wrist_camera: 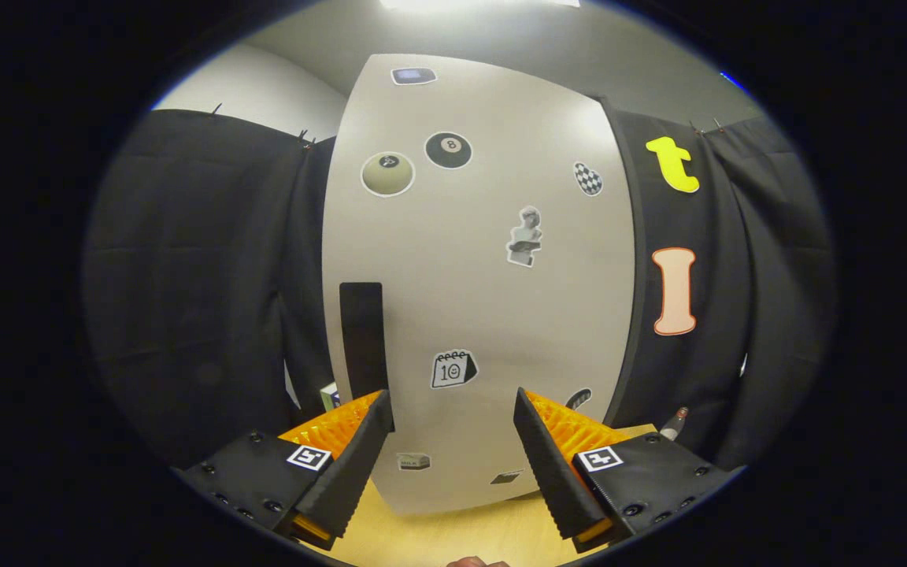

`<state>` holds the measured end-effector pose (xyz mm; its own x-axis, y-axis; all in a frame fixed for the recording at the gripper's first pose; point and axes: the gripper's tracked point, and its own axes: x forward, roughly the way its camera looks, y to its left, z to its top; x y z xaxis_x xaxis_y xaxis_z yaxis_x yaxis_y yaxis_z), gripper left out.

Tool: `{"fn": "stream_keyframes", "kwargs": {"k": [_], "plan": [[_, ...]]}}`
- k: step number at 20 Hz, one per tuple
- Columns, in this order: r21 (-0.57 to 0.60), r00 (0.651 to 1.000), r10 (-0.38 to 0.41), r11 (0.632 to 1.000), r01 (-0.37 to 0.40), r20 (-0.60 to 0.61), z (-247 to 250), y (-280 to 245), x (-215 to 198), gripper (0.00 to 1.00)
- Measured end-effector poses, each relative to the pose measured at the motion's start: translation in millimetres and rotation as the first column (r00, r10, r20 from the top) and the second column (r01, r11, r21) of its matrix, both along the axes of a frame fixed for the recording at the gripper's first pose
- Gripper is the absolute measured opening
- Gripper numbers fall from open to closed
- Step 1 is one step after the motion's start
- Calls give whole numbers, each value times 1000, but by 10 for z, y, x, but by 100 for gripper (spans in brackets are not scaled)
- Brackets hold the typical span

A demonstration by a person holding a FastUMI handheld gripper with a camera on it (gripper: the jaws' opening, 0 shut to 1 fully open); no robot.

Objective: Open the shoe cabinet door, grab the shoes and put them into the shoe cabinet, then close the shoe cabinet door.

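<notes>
Door of the cabinet stands shut, flat-on ahead of my gripper, whose fingers are spread wide, holding nothing. Its dark upright handle sits near the door's left edge, just above my left finger. No shoes visible; possibly inside.

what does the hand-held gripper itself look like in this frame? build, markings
The hand-held gripper has two wedge-shaped fingers with ribbed, sawtooth inner faces. Each sits on a blocky black carriage with visible screw heads, and each carriage carries a small square black-and-white fiducial tag. No cables are visible. The fingers stand apart, facing the white cabinet door.
</notes>
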<state>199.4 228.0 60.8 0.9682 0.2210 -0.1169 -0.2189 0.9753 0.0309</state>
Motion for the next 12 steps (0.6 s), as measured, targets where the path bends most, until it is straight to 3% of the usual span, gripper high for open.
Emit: {"fn": "stream_keyframes", "kwargs": {"k": [12], "plan": [[-8, 991, -135, 991, 135, 18, 14, -611, -622, 98]]}}
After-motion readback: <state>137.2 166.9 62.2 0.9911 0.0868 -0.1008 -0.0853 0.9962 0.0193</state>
